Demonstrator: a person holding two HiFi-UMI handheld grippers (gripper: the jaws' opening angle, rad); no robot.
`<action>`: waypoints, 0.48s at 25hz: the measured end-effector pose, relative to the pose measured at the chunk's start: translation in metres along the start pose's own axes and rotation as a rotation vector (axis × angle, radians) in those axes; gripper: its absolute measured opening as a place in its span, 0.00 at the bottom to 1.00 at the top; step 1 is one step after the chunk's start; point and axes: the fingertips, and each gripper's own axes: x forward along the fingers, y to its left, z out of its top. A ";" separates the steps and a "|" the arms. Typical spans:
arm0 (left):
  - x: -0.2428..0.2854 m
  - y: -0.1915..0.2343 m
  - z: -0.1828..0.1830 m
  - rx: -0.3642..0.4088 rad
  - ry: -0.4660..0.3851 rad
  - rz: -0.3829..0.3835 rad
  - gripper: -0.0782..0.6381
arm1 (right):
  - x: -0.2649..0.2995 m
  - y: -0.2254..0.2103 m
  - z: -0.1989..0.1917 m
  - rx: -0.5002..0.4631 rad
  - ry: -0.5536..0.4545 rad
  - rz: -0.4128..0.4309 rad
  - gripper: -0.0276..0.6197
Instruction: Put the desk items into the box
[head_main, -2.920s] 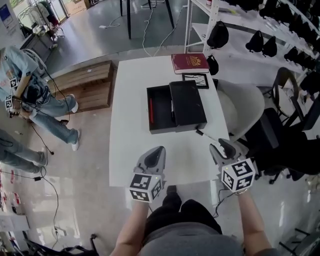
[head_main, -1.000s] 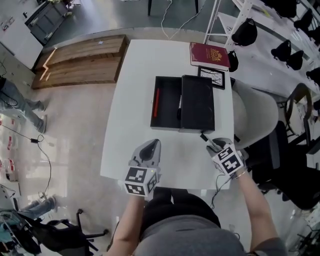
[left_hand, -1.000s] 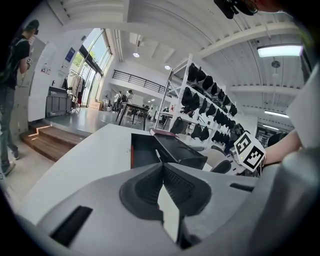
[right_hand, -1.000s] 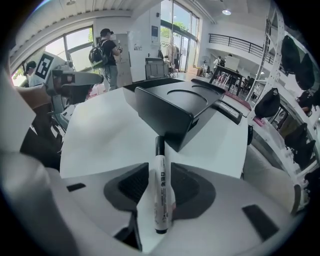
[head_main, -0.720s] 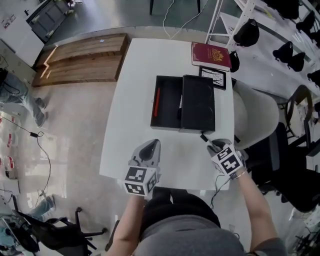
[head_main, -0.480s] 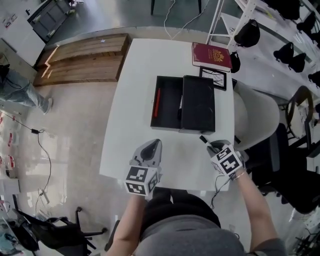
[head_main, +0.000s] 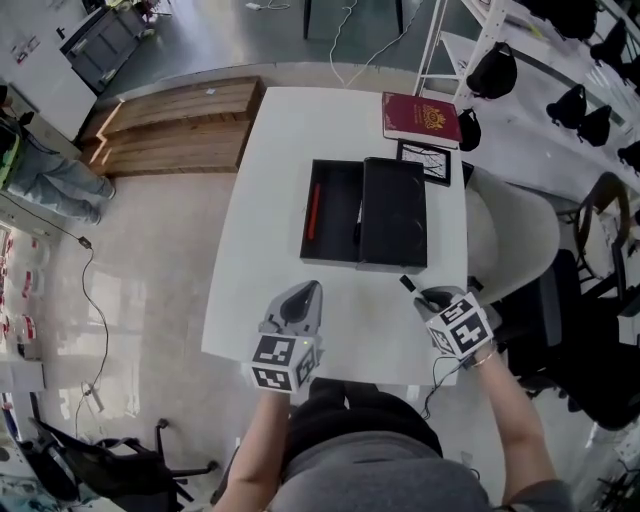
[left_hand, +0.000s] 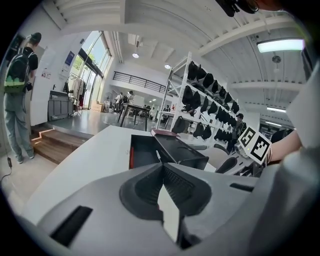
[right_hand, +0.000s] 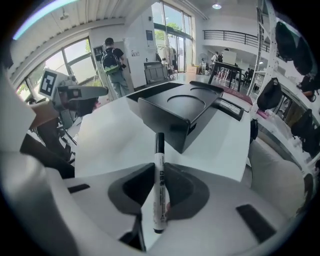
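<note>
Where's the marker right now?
The marker sits between the right tool's jaws, which have just been closing on it, at the head view's lower right, beside the black box's near corner.

A marker (right_hand: 158, 190), white with a black cap, is seen between the dark grey jaws of the right gripper (right_hand: 159, 170) (they have just been closing on it). Ahead of them a black box (right_hand: 175, 112) is shown on a white table (right_hand: 115, 132). A red pen (left_hand: 131, 159) is seen ahead of the left gripper (left_hand: 162, 170), also grey. Each cube (head_main: 283, 362) is patterned in black-and-white squares.
</note>
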 end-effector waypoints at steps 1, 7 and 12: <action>0.000 -0.001 0.001 0.004 -0.001 0.002 0.12 | -0.005 0.002 0.003 0.015 -0.020 0.010 0.15; 0.002 0.001 0.012 0.039 -0.015 0.021 0.12 | -0.031 0.010 0.031 0.069 -0.154 0.035 0.15; 0.005 -0.002 0.024 0.068 -0.032 0.034 0.12 | -0.049 0.007 0.059 0.105 -0.266 0.037 0.15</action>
